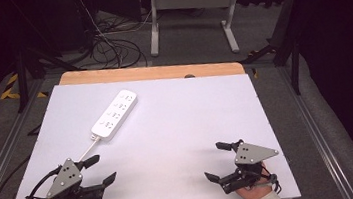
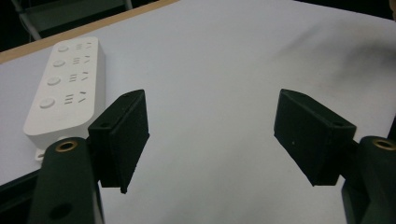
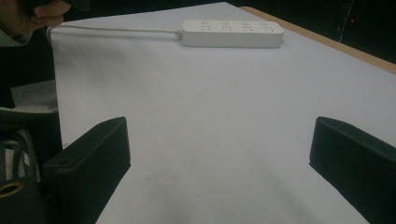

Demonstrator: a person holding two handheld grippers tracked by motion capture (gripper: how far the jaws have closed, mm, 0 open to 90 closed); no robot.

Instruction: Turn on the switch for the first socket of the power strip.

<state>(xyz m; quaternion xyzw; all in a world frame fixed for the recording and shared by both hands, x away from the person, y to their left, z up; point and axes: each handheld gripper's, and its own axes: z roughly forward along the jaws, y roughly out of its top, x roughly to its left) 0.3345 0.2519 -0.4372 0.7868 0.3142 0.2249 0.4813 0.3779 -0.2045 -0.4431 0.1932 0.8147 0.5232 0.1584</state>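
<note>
Near the front edge of the white board [image 1: 178, 129], on the person's side, the left gripper [image 1: 103, 169] rests low with its jaws spread wide and nothing between them. In the left gripper view only bare white surface lies between the two black pads [image 2: 125, 135], so it holds nothing. I judge that it is kept open like this because a grasp is being prepared, not finished.

On the opposite side of the same edge, the right gripper [image 1: 218, 161] is also wide open and empty; it is well apart from the left one, and it points inward across the board.

Beyond the left gripper, toward the far left part of the board, lies the white power strip [image 1: 115, 114]. It lies flat, sockets upward, and diagonally, with its far end near the wooden edge [image 1: 151, 73] of the table. Its white cable [image 1: 85, 151] leaves the near end and runs back toward the left gripper, passing just beside it. The strip is nearer to the left gripper than to the right, so the left one seems the natural hand to reach it first. No plug sits in any socket that I can see.
</note>
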